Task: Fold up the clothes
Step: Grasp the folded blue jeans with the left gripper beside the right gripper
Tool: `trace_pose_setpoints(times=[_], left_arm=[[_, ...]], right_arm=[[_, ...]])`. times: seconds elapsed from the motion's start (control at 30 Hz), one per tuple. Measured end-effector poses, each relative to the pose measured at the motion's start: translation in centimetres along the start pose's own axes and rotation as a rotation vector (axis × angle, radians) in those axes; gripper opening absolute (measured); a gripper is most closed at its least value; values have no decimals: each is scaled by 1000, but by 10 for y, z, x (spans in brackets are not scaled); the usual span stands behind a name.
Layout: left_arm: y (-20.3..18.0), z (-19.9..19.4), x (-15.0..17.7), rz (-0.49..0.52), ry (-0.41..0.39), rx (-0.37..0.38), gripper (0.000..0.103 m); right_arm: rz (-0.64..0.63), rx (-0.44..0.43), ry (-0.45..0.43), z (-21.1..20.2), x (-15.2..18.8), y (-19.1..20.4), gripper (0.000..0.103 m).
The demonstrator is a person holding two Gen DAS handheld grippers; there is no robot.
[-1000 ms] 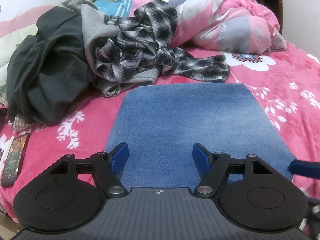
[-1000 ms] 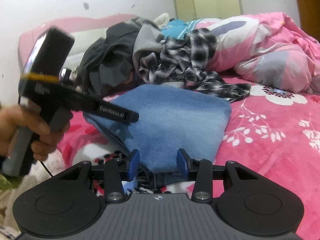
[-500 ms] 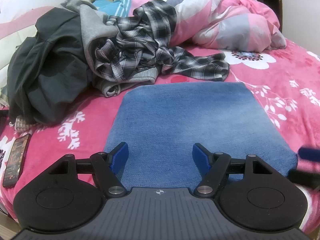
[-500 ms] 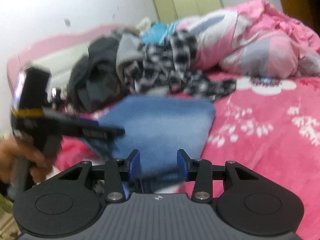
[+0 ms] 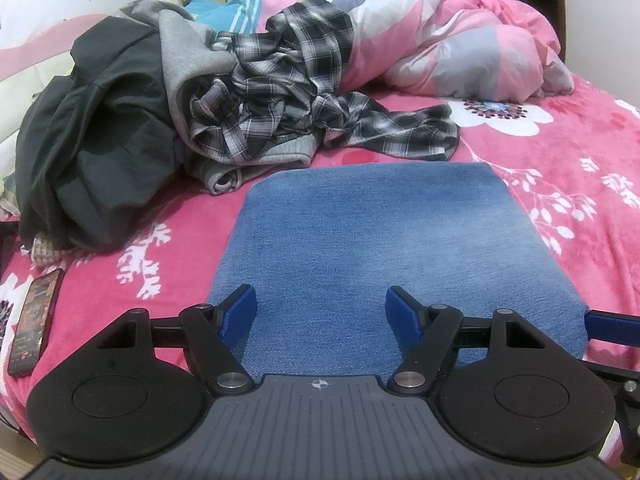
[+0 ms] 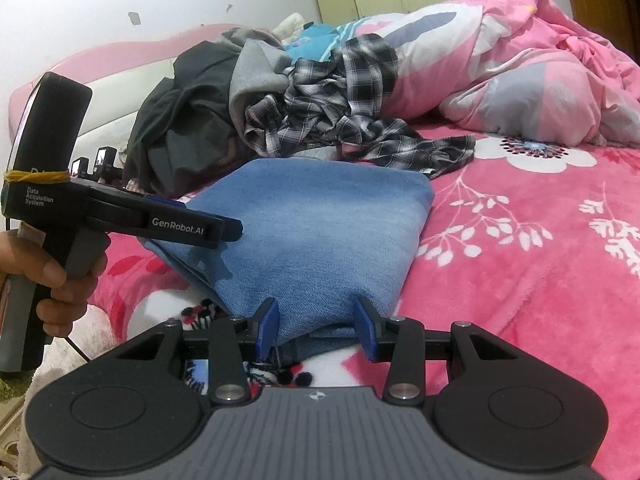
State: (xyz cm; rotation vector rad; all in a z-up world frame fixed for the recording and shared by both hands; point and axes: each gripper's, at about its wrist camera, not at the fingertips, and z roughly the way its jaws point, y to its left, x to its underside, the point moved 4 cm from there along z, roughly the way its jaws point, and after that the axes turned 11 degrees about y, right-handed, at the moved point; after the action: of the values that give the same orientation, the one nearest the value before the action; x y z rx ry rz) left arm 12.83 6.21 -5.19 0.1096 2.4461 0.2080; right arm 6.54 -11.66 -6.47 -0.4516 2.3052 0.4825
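Denim, folded into a thick blue rectangle, lies flat on the pink flowered bedspread (image 5: 560, 152) near the front edge of the bed: these are the jeans (image 5: 384, 240), already squared up. Behind them, just beyond their far edge, sits an unfolded heap: a plaid shirt (image 5: 304, 92), a grey sweatshirt (image 5: 188, 48) and a dark garment (image 5: 92, 140), with a pink duvet (image 5: 460, 40) further back. A phone (image 5: 34, 320) lies at the near left of the bed, well apart from the jeans.

The left gripper (image 5: 322, 312) hovers over the near part of the jeans, its blue fingers wide apart and holding nothing. The right gripper (image 6: 316, 328) sits at the jeans' near corner with its fingers partly apart, the folded edge lying between them; whether the pads actually press the cloth cannot be told. In the right wrist view a hand (image 6: 60, 280) holds the left tool by its handle.

Judging by the look, the jeans will be fairly heavy and stiff for clothing, with a rough surface that should not slip, yet the layers can slide apart if only the top one is pinched. The best hold is probably at the thick folded edges, one gripper to each side, catching every layer. The plaid shirt looks light and limp and is tangled; it would want taking by collar or shoulders.
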Motion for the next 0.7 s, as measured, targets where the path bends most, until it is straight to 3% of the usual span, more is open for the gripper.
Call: trace_pose_setpoints(times=[0.7], left_arm=[[-5, -2, 1, 8, 0, -27, 72]], right_arm=[[4, 9, 2, 0, 1, 1, 45]])
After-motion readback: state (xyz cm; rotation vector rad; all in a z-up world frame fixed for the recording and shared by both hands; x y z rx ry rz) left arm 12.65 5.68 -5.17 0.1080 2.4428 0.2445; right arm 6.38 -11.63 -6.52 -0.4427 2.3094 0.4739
